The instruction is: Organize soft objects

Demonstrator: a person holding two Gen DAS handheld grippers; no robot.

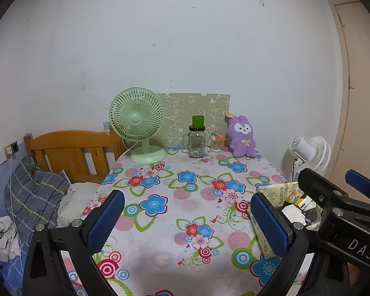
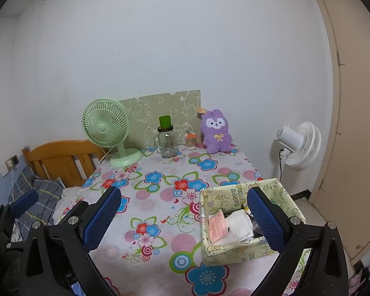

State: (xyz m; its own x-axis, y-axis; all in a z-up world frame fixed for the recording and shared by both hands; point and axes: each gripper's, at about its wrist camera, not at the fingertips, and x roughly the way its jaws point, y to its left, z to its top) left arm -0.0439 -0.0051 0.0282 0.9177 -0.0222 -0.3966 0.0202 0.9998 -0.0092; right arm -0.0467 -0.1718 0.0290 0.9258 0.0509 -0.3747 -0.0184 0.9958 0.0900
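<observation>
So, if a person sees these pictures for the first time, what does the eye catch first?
Probably the purple plush rabbit, upright at the table's far edge by the wall. Next the green fan at the far left, beside the glass jar. Nearer, at the right, the open yellow box of packets, with both grippers open and empty.

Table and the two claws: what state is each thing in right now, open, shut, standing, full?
Left claw: open, holding nothing.
Right claw: open, holding nothing.
Purple plush bunny: upright at the table's far edge.
Yellow box: open-topped, papers and packets inside.
Glass jar: upright, green cup on its top.
Green fan: standing; whether it is running, cannot tell.
White fan: standing beside the table, plugged in.
</observation>
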